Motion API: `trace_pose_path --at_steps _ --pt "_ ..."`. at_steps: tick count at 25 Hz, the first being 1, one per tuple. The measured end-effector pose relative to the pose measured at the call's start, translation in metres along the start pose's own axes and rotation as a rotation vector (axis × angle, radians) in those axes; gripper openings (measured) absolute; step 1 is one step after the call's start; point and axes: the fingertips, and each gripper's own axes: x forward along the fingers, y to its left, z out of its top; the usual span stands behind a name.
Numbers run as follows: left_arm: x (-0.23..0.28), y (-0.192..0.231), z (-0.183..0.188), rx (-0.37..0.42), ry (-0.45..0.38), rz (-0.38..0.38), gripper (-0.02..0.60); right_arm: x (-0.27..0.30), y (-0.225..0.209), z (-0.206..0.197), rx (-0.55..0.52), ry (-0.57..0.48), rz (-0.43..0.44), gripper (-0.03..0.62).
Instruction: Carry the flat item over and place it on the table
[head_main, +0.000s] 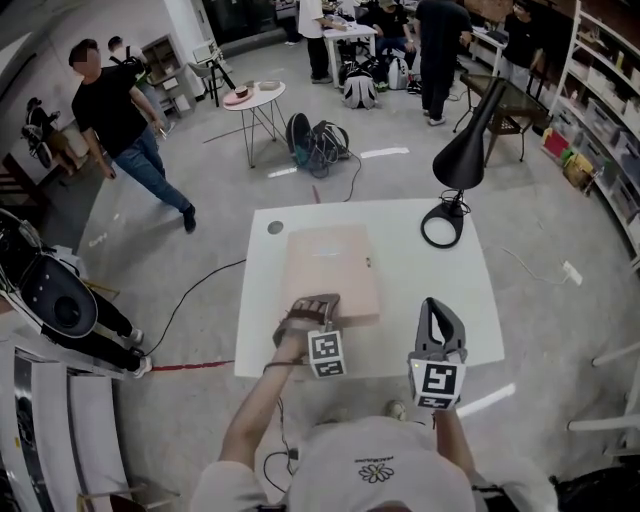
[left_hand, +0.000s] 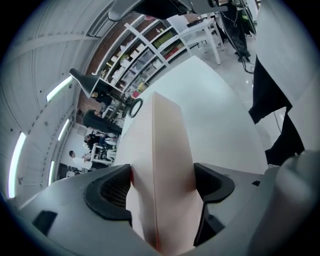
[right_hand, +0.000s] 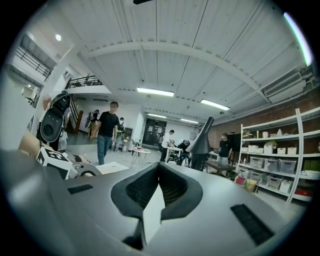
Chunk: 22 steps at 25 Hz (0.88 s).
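- Left gripper (left_hand: 162, 182): jaws spread wide, and the flat item (head_main: 330, 265), a pale pink slab, runs right up between them. The pads sit just beside its two faces.
- Only the left gripper view gives that. It also shows the item's thickness, with two faces meeting along a ridge that leads away from the jaws.
- Head view now: the item lies lengthwise on the white tabletop (head_main: 400, 290), left of centre. Its near end is at the left jaws and stops short of the near edge. From up here I can't tell whether that near end is fully down.
- Right gripper (right_hand: 159, 166): jaws pressed together at the tips, nothing pinched. Its own view looks out level across the room, not at the item.
- In the head view the right gripper sits over the near right part of the tabletop, well apart from the item.
- A black desk lamp (head_main: 462, 150) stands towards the far right corner, its shade reaching out past the far edge. The right gripper view catches it side-on and shows shelves (right_hand: 272, 160) beyond. The left gripper view has it small, past the item's far end.
- A round hole (head_main: 275, 227) shows at the far left corner, in the head view only.
- Beyond the tabletop, a person in a black shirt (head_main: 125, 125) is striding across the floor. There's a round side table (head_main: 255, 95) and a backpack (head_main: 318, 145) on the floor.
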Motion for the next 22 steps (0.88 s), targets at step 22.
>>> trace_pose_path --at_steps 22 --pt "-0.030 -0.016 0.005 -0.009 -0.026 -0.153 0.345 -0.002 -0.002 0.010 -0.008 -0.012 0.013 0.011"
